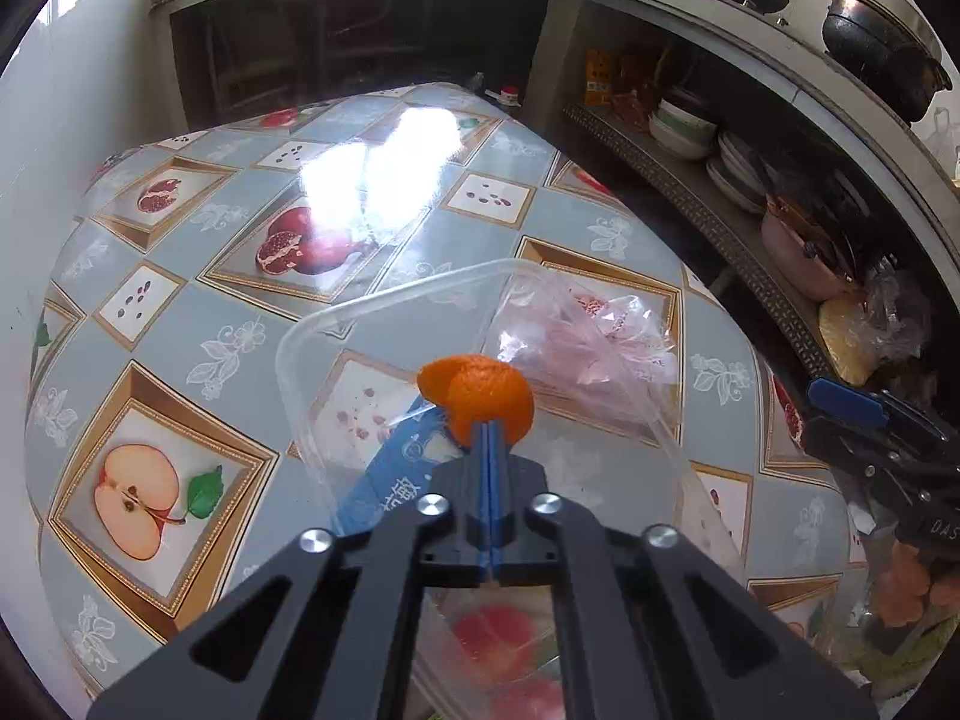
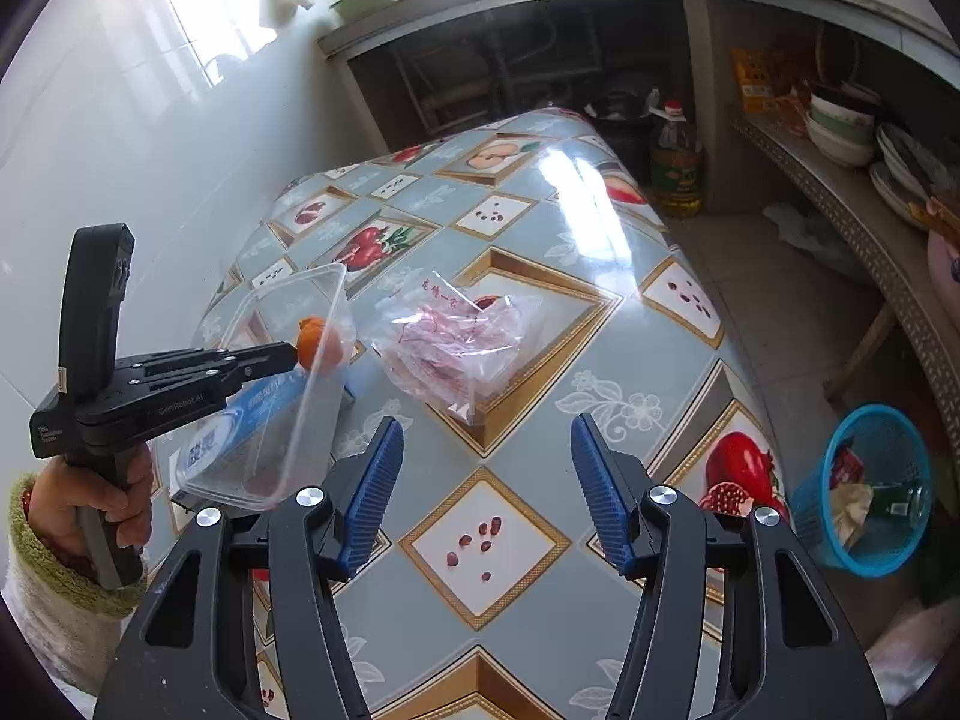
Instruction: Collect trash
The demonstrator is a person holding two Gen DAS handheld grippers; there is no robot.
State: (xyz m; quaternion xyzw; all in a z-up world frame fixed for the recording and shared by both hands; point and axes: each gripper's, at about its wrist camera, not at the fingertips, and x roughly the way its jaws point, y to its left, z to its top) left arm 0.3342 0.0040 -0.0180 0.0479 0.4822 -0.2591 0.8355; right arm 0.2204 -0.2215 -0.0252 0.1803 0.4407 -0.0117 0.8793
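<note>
My left gripper (image 1: 491,429) pinches orange peel (image 1: 480,396) over the clear tub (image 2: 282,396); right gripper (image 2: 486,480) gapes empty. Next, IMO: peel to far-right blue basket (image 2: 864,480).

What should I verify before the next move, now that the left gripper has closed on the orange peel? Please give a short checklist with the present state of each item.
1. Left gripper shut on the orange peel: ok, the pads pinch its lower edge.
2. Peel clear of the clear plastic container: cannot tell; it sits at the container's rim.
3. Right gripper free: ok, jaws open with nothing between them, above the tablecloth.
4. Blue trash basket within view: ok, on the floor to the right of the table, already holding some waste.
5. Other trash left: not ok, a crumpled plastic bag and a blue carton remain on the table.
</note>
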